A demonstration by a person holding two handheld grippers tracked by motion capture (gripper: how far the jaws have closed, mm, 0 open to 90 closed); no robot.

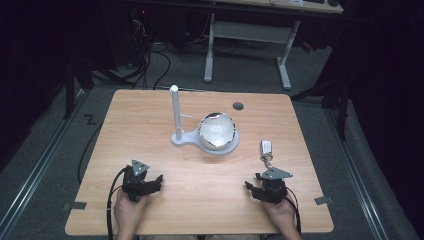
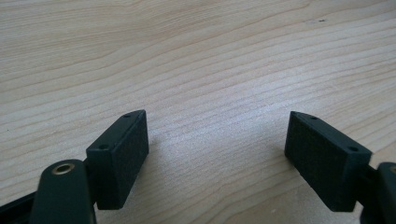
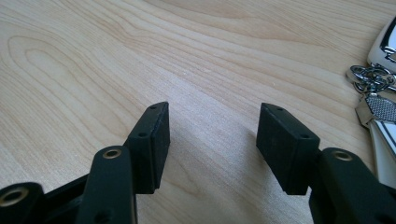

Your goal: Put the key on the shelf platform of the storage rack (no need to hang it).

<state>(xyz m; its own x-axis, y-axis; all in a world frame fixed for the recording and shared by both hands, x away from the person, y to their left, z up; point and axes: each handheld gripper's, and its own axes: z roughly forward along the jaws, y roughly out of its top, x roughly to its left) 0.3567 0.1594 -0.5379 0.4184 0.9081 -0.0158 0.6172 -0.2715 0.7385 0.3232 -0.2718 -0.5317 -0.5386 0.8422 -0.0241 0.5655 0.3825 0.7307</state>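
Wooden table (image 1: 150, 125) bears a key fob (image 1: 266, 147) just beyond the right hand-held gripper (image 1: 263, 189), jaws wide and empty

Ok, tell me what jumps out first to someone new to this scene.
The shiny round bowl on a white stand with an upright post at the middle of the wooden table draws the eye first. Next comes the key fob with its keyring to the bowl's right, just ahead of the right tool. Both it and the left tool sit open near the table's front edge.
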